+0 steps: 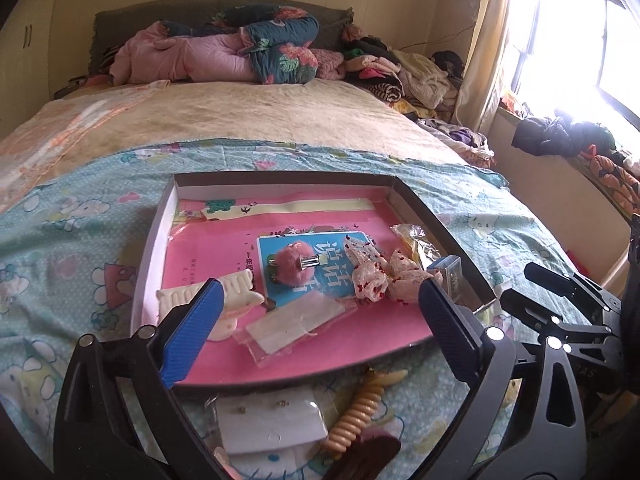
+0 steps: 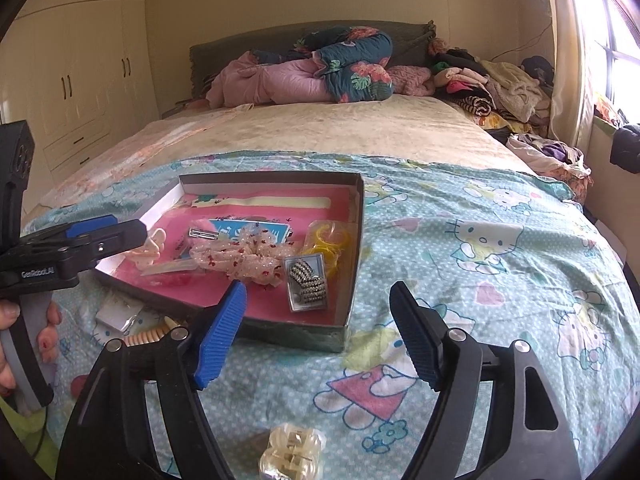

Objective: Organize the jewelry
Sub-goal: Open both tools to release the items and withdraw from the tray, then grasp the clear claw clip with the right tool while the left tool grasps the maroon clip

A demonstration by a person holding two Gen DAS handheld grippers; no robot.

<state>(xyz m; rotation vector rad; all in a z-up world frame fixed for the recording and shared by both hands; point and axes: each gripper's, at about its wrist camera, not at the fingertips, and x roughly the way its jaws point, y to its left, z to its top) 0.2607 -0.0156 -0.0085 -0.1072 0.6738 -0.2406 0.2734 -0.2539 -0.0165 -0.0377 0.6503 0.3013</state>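
A shallow cardboard box (image 1: 160, 232) (image 2: 356, 240) with a pink lining lies on the bedspread. In it are a pink pompom clip (image 1: 290, 266), a white claw clip (image 1: 232, 292), a spotted scrunchie (image 1: 372, 272) (image 2: 240, 256), a clear packet (image 1: 296, 320), a yellow bagged item (image 2: 328, 244) and a clear case of rhinestone earrings (image 2: 308, 280). My left gripper (image 1: 320, 296) is open over the box's near edge, empty; it also shows in the right wrist view (image 2: 132, 228). My right gripper (image 2: 316, 304) is open, empty, by the box's near right corner. A clear claw clip (image 2: 290, 452) lies below it.
On the bedspread in front of the box lie a white earring card (image 1: 272, 420), a cream spiral hair tie (image 1: 360, 408) and a dark brown clip (image 1: 372, 456). Quilts (image 1: 224, 48) and piled clothes (image 1: 400, 72) sit at the bed's head. A window is at the right.
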